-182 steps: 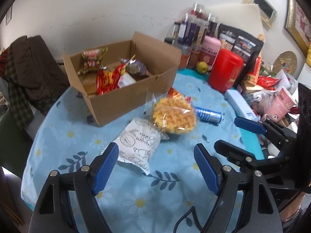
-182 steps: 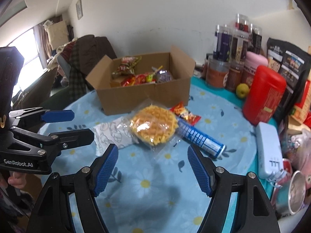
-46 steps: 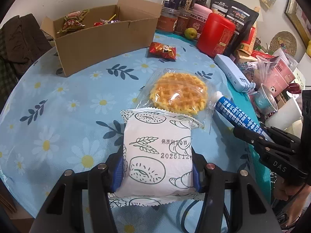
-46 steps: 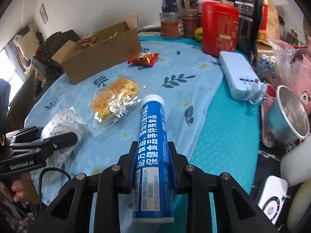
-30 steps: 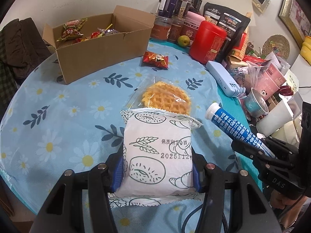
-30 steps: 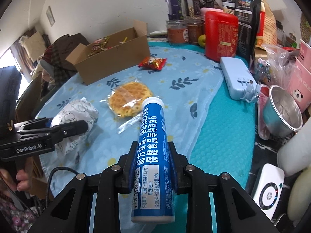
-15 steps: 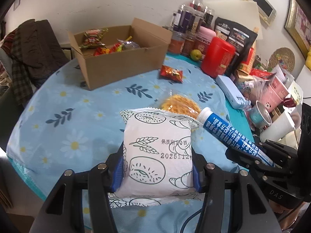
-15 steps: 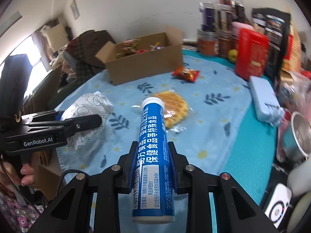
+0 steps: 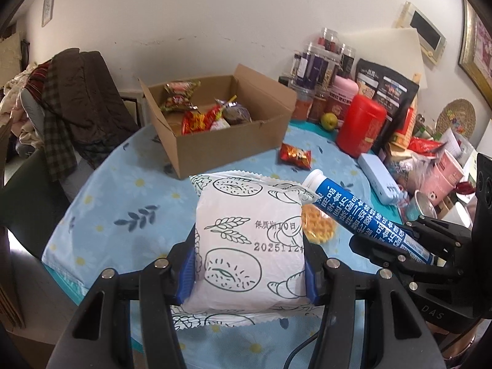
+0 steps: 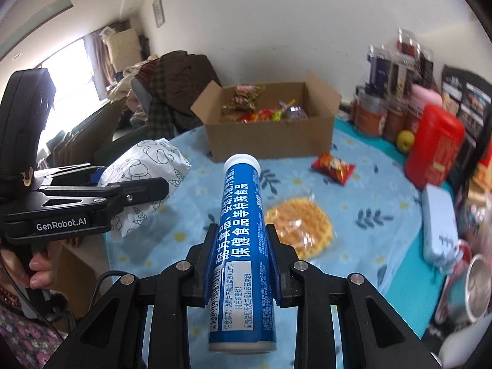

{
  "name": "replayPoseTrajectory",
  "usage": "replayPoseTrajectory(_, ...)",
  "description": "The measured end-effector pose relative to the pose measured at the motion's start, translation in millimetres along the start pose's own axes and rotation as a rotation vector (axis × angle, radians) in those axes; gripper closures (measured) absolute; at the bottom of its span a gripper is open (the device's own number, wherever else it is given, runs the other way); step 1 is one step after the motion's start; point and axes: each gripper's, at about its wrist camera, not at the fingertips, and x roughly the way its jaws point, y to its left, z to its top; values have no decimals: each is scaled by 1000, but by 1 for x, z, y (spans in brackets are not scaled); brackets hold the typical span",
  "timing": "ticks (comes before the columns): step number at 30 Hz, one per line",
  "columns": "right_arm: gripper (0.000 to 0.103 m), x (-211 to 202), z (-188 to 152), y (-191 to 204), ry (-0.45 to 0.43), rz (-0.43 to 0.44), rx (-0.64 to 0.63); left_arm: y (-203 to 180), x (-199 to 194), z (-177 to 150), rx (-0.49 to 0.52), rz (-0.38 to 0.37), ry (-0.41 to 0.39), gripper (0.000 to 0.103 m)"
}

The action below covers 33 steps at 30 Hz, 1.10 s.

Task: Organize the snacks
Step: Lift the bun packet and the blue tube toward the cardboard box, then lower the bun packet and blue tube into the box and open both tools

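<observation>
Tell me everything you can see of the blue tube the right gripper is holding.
The blue tube is a slim, glossy cylinder, seemingly plastic, with a white cap at its far end and white Chinese print along its side. The right gripper is clamped on its middle, holding it off the table, cap toward the cardboard box. Nothing else touches it.

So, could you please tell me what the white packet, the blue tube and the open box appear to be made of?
White packet: likely matte plastic film; its edges are crimped and serrated and it puffs softly.
Blue tube: probably rigid glossy plastic with a white cap; it keeps its round shape between the jaws.
Open box: plain brown corrugated cardboard with folded flaps.
</observation>
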Motion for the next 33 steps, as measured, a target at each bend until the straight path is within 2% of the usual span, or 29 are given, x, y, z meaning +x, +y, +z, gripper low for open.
replayPoseTrajectory(4, 75, 3, 11, 2, -8, 29, -6, 5, -4, 9, -6, 4, -23, 49)
replayPoseTrajectory(16, 75, 10, 45, 5, -44, 47, -61, 14, -1, 43, -11, -7, -75, 49)
replayPoseTrajectory(33, 75, 43, 132, -16, -124, 84, -99, 29, 26, 120, 11, -23, -164, 49)
